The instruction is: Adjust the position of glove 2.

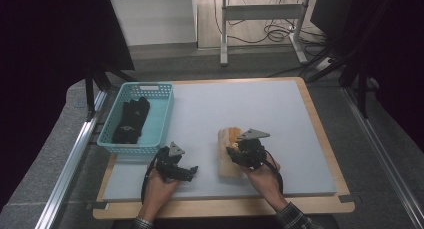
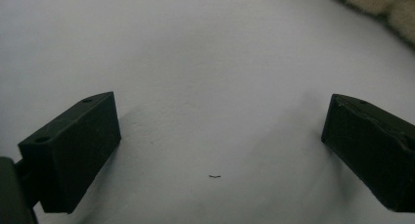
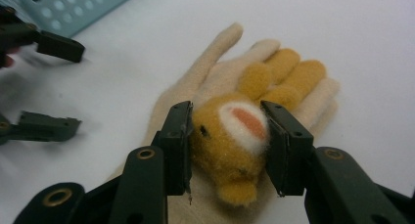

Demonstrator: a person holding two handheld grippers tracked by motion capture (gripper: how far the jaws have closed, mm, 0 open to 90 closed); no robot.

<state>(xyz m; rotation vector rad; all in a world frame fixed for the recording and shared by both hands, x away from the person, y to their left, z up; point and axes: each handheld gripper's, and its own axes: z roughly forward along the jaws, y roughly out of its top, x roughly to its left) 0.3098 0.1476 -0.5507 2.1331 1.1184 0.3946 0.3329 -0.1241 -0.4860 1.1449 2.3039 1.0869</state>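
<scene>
- Worktop [image 1: 320, 144]: a rectangular wooden board; its edge shows as a light brown border along the far, right and near sides.
- A pale grey mat [image 1: 235, 104] lies flat on the board and covers nearly all of it. In the left gripper view the surface [image 2: 205, 62] looks plain and smooth, with one small dark speck [image 2: 214, 176] on it.
- A turquoise perforated basket [image 1: 161, 120] stands on the far left corner of the mat, its left side at the worktop's left edge. Dark items lie inside.
- A cream glove [image 1: 226, 159] with a tan plush animal on its palm lies flat right of centre, near the front edge, well apart from the basket.
</scene>
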